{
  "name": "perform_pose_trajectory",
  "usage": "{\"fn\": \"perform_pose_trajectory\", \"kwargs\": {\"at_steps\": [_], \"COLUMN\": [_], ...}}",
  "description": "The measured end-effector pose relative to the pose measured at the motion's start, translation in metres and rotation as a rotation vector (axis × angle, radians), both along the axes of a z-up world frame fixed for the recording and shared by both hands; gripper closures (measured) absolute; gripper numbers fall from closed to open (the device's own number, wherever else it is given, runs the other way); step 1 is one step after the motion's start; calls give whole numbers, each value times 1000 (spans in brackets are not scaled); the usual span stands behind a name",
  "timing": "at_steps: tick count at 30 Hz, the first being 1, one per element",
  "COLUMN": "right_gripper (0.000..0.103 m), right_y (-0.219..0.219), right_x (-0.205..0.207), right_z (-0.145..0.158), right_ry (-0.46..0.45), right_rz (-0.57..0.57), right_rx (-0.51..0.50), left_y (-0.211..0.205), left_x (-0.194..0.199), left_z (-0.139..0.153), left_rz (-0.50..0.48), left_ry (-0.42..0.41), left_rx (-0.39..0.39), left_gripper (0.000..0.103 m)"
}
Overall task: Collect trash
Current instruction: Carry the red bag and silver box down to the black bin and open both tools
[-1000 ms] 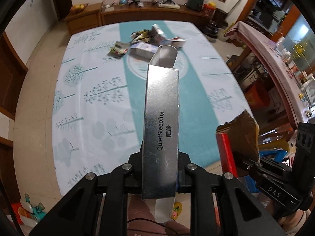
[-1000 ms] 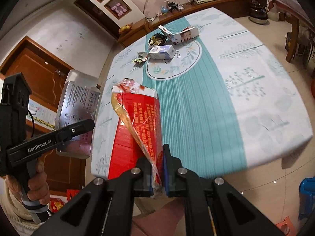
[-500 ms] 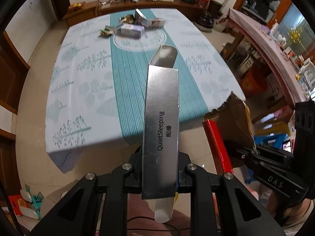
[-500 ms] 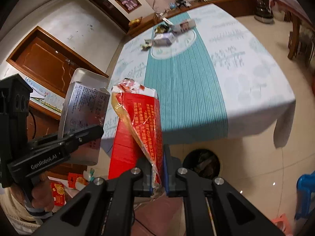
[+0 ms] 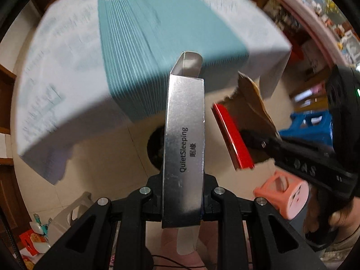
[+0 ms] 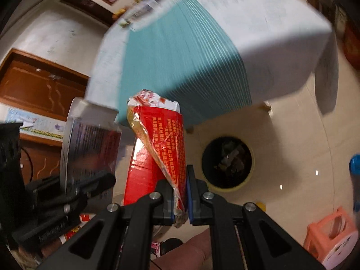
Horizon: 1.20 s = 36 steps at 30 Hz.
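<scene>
Right wrist view shows the right gripper (image 6: 180,199) pinching the red carton (image 6: 155,157) by its torn wrapper beside the bin (image 6: 227,164) at centre-right, while the left gripper (image 5: 182,199) clamps the silver box (image 5: 184,139), both apparently poised for dropping.

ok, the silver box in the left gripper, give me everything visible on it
The silver box is a long, flat carton of shiny metallic card, printed "QuietSleeping" on its narrow face and dense small text on a broad one. Its far end flap stands open. The left gripper clamps its near end, so it juts out above the floor, beside the red box. Nothing else touches it.
</scene>
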State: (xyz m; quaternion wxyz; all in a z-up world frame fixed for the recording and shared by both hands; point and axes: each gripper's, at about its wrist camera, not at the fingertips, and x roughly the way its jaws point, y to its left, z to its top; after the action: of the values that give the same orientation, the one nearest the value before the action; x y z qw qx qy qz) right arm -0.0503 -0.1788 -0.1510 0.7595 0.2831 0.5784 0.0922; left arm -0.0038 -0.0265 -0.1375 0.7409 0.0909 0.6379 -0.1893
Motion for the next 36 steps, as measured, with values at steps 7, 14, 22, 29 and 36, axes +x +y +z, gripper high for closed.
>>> {"fn": "perform_pose_trajectory", "kwargs": {"at_steps": [7, 14, 22, 29, 36], "right_gripper": [96, 96, 92, 60, 55], "right_y": [15, 27, 26, 20, 17], "right_x": [0, 15, 44, 52, 41], "right_z": [-110, -207, -284, -299, -288], "right_ry": [144, 221, 255, 254, 257], "right_rz": [-57, -60, -66, -83, -77], "right_rx": [-7, -51, -59, -51, -57], "left_y": [3, -2, -6, -1, 4], "left_x": [-5, 16, 54, 70, 68], "left_z": [-107, -209, -263, -271, -256], "left_rz": [-22, 4, 53, 79, 106], "left_ry": [119, 151, 90, 55, 37], "left_rx": [50, 104, 147, 174, 168], "left_gripper": [84, 84, 47, 28, 25]}}
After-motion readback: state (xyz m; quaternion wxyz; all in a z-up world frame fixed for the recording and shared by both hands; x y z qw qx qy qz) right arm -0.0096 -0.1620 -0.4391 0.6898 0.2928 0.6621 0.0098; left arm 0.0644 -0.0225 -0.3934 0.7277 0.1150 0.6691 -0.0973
